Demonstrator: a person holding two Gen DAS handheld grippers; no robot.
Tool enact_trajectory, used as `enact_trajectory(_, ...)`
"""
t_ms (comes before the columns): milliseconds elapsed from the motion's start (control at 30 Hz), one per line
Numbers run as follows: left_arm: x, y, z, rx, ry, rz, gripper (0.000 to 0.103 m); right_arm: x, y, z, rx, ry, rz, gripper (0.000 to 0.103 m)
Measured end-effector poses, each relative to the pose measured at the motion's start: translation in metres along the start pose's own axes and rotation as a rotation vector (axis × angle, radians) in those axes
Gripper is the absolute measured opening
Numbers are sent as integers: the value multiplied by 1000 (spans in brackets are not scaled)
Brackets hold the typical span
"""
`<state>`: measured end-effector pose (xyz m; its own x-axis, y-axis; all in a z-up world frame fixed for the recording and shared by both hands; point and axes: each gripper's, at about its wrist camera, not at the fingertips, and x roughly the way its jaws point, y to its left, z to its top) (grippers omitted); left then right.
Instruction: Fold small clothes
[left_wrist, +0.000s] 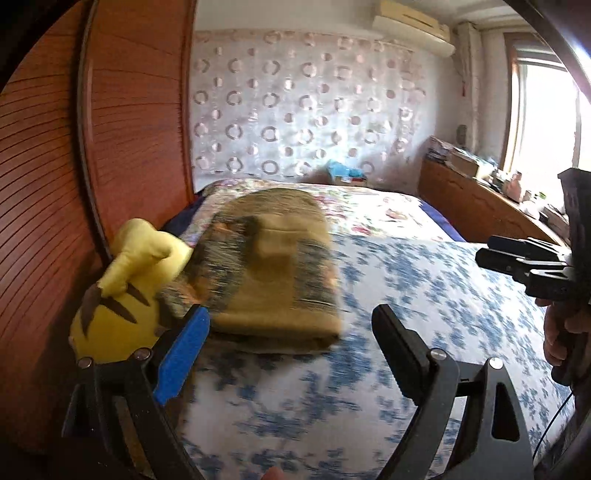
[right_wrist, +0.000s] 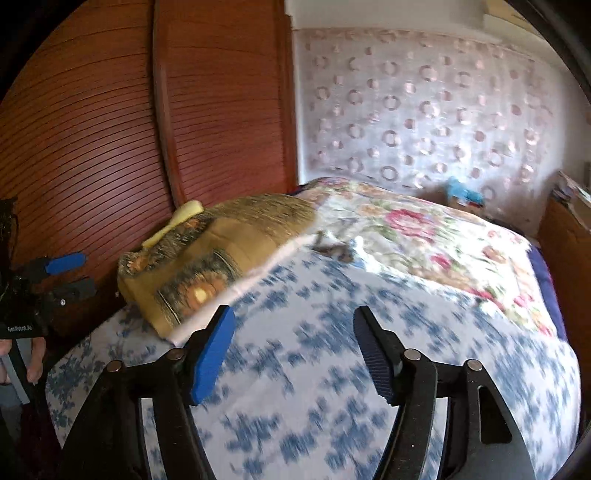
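Note:
An olive-brown patterned cloth lies folded in a pile near the head of the bed, by the wooden headboard. It also shows in the right wrist view. My left gripper is open and empty, just short of the pile's near edge. My right gripper is open and empty above the blue-and-white bedspread, to the right of the pile. Both views are motion-blurred. A small grey item lies on the bed beyond the right gripper; I cannot tell what it is.
A yellow plush toy leans against the wooden headboard left of the pile. A floral quilt covers the far bed. A wooden side cabinet with clutter stands at the right, under a bright window.

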<state>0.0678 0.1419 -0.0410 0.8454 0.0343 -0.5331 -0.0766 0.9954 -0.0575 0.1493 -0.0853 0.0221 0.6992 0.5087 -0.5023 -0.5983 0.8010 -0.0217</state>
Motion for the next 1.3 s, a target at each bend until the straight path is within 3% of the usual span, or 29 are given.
enact_trajectory(467, -33, -93, 16, 97, -82, -133, 90, -103, -14, -49, 140, -78, -161, 75)
enact_trajectory(700, -54, -111, 33, 108, -130, -146, 90, -146, -7, -59, 141, -146, -219, 85)
enact_trajectory(1000, -81, -132, 60, 120, -189, -163, 90, -195, 3, -59, 171, -247, -291, 86)
enact_trajectory(1300, -95, -134, 62, 111, -208, -116, 90, -200, 17, -67, 165, -295, -350, 86)
